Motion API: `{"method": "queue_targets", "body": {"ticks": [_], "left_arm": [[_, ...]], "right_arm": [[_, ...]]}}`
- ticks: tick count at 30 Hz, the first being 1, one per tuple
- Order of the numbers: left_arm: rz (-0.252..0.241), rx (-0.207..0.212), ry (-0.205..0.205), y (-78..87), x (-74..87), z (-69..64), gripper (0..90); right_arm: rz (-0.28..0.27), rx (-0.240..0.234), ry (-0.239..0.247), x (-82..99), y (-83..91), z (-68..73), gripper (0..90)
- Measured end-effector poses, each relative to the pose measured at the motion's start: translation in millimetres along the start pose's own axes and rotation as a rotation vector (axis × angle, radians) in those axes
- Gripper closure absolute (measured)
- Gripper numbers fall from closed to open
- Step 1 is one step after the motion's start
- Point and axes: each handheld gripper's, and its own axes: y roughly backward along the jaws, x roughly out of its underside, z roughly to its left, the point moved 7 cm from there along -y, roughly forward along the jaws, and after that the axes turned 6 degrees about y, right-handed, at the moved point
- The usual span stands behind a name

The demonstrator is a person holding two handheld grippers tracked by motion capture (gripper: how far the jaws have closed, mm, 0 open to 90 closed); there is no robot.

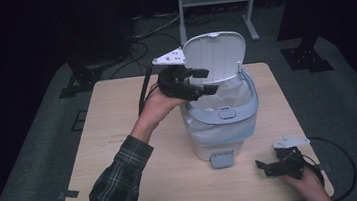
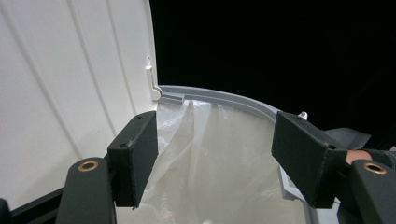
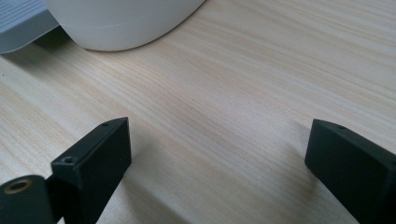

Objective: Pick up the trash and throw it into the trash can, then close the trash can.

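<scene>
A white bin (image 1: 218, 139) stands on the wooden worktop (image 1: 120, 137), a bit right of centre. Its lid (image 1: 217, 56) is up, standing nearly upright at the far side of the bin. A grey ring (image 1: 250, 105) runs around the top of the bin and holds a thin clear-white bag (image 1: 231, 95) that hangs down inside. At the front foot of the bin there is a grey pedal (image 1: 221, 160), touching the worktop.

The left gripper (image 1: 202, 81) is held high by the left hand (image 1: 159, 102), at the near-left edge of the bin opening, just beside the lid. Its jaws are released, wide apart, w/ nothing between them. In the left gripper view the two black jaws frame the bag (image 2: 210, 154); the ribbed inside of the lid (image 2: 70, 84) is at the left, and the grey ring (image 2: 224, 99) curves behind. A small white hinge pin (image 2: 149, 79) sits where lid and ring meet. I cannot tell if a jaw touches the bag or not.

The right gripper (image 1: 269, 166) is low at the near-right corner of the worktop, in the right hand (image 1: 308, 185), well apart from the bin. Its jaws are released too (a wide gap, only bare wood between them). The right gripper view shows the worktop (image 3: 224, 93), the round white base of the bin (image 3: 121, 23) at top, and a corner of the pedal (image 3: 23, 23) at top left.

The left sleeve (image 1: 115, 187) is plaid. Black cable (image 1: 344, 163) trails from the right gripper over the worktop's edge.
</scene>
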Motion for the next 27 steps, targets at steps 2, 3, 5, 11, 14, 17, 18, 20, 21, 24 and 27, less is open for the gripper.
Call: {"method": "queue_targets", "body": {"ticks": [2, 3, 5, 11, 14, 17, 18, 20, 21, 24, 27], "left_arm": [[-0.003, -0.002, -0.005, 4.1, 0.1, 0.0, 32.6], [-0.003, -0.006, -0.006, 6.6, 0.1, 0.3, 34.1], [-0.006, -0.014, -0.009, 11.5, -0.1, 1.2, 35.7], [-0.031, -0.034, -0.011, 26.9, -1.9, 4.5, 46.9], [-0.038, -0.046, -0.004, 38.7, -1.7, 11.3, 54.6], [-0.057, -0.053, -0.002, 47.1, -2.1, 15.6, 61.6], [-0.060, -0.059, -0.002, 49.7, -2.3, 17.0, 64.0], [-0.062, -0.063, -0.007, 53.6, -3.0, 18.6, 71.0], [-0.061, -0.074, -0.012, 56.0, -3.6, 20.0, 73.3], [-0.055, -0.109, -0.024, 64.4, -6.4, 26.1, 83.2], [-0.055, -0.128, -0.013, 71.6, -10.4, 33.5, 90.0]], "right_arm": [[0.000, 0.000, 0.000, 0.0, 0.0, 0.0, 6.0], [0.000, 0.000, 0.000, 0.0, 0.0, 0.0, 6.0], [0.000, 0.000, 0.000, 0.0, 0.0, 0.1, 6.0], [0.000, 0.000, 0.000, 0.0, 0.0, 0.1, 6.0], [0.000, 0.000, 0.000, 0.0, 0.0, 0.1, 6.0], [0.000, -0.001, -0.001, 0.2, 0.2, 0.2, 6.0], [0.000, -0.001, 0.000, 0.2, 0.2, 0.2, 6.0], [0.000, -0.001, 0.000, 0.2, 0.2, 0.2, 5.9], [0.000, -0.001, -0.001, 0.2, 0.2, 0.2, 6.0], [0.001, -0.004, 0.003, 0.2, 0.0, 0.3, 5.1], [0.003, -0.005, 0.004, 0.2, -0.1, 0.6, 4.8]]}}
